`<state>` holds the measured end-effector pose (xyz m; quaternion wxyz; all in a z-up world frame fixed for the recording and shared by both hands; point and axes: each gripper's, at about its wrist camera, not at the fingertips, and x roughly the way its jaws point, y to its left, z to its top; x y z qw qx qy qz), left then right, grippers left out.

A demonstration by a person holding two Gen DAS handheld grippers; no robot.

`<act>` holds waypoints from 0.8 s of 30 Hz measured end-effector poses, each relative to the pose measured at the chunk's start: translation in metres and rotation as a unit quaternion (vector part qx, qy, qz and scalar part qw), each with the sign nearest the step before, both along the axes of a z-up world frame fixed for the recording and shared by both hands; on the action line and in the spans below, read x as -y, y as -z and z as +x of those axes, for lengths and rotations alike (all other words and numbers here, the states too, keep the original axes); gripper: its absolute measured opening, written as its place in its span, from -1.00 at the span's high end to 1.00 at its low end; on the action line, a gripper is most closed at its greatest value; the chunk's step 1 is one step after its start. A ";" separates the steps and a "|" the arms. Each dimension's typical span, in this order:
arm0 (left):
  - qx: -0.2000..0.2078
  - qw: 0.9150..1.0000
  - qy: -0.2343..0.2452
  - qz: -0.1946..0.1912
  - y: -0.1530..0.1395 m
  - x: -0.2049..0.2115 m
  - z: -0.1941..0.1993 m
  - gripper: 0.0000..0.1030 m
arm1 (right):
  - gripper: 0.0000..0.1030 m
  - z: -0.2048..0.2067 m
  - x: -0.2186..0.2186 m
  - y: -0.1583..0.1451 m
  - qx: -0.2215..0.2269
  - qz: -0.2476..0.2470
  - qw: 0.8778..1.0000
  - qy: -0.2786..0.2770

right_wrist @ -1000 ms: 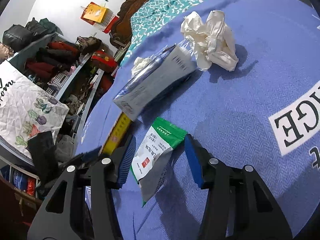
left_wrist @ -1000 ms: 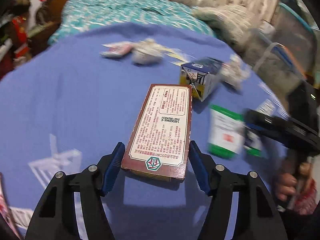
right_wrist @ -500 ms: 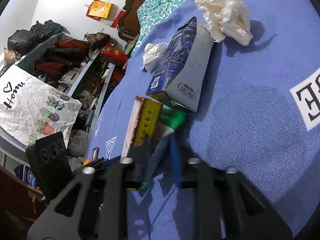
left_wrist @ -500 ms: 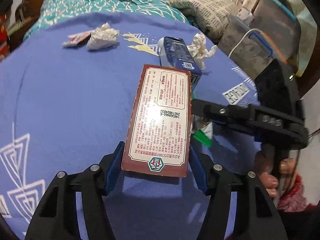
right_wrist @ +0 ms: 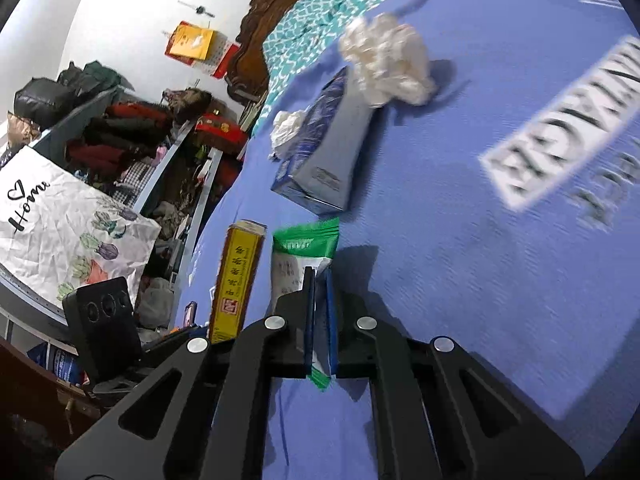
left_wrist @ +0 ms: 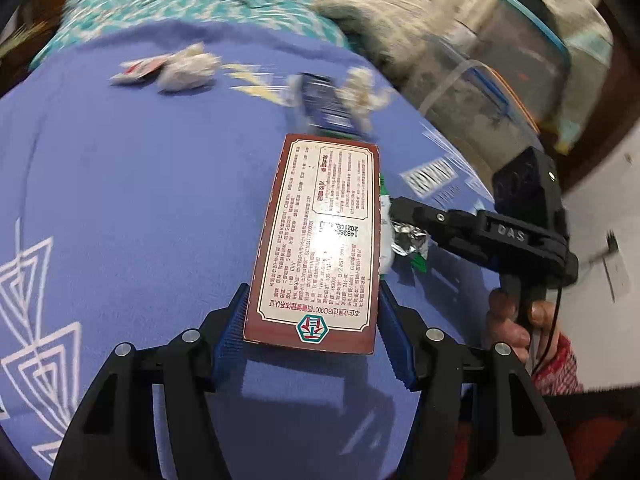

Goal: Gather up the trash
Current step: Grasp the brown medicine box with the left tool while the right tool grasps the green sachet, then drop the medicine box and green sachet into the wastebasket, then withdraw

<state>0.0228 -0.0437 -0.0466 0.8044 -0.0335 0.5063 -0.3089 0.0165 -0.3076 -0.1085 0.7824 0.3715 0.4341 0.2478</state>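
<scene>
1. Between the pads of the left gripper (left_wrist: pixel 312 334), a flat brown box (left_wrist: pixel 316 240) is clamped by its long edges and juts forward above the blue cloth (left_wrist: pixel 140 208); its printed label is sharp, but its underside is hidden.
2. Just right of the box in the left view, the right gripper (left_wrist: pixel 394 210) reaches in from the side with a green pouch (left_wrist: pixel 404 240) crumpled at its tip; the box covers most of the pouch, so only a foil edge and green corner show.
3. From the right view the same pouch (right_wrist: pixel 300 256) is plain: the right gripper (right_wrist: pixel 319 276) has just been closing and now pinches it, jaws almost together, with a green corner sticking out behind the pads.
4. Only the right view shows the box's yellow side (right_wrist: pixel 236 280), beside the pouch.
5. Farther off on the cloth lie a blue carton (right_wrist: pixel 324 152) and a wad of tissue (right_wrist: pixel 388 64) touching its far end, with a second wad (right_wrist: pixel 288 132) at the carton's left; the left view smears all of these with motion blur.
6. A small wrapper (left_wrist: pixel 138 70) by the far wad shows only in the left view, too blurred to read.
7. A hand (left_wrist: pixel 516 320) on the right gripper's handle is cut off by the left gripper's frame.
</scene>
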 end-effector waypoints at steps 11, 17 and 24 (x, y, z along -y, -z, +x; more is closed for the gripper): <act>-0.001 0.991 0.125 0.040 0.003 0.145 0.028 -0.12 | 0.85 -0.057 0.177 -0.014 0.034 -0.020 0.979 0.198; 0.009 0.981 0.191 0.045 -0.008 0.269 0.058 -0.12 | 0.85 -0.068 0.291 -0.018 0.030 -0.031 0.955 0.295; 0.029 0.967 0.246 0.065 -0.009 0.407 0.076 -0.11 | 0.85 -0.061 0.390 -0.012 0.008 -0.039 0.930 0.365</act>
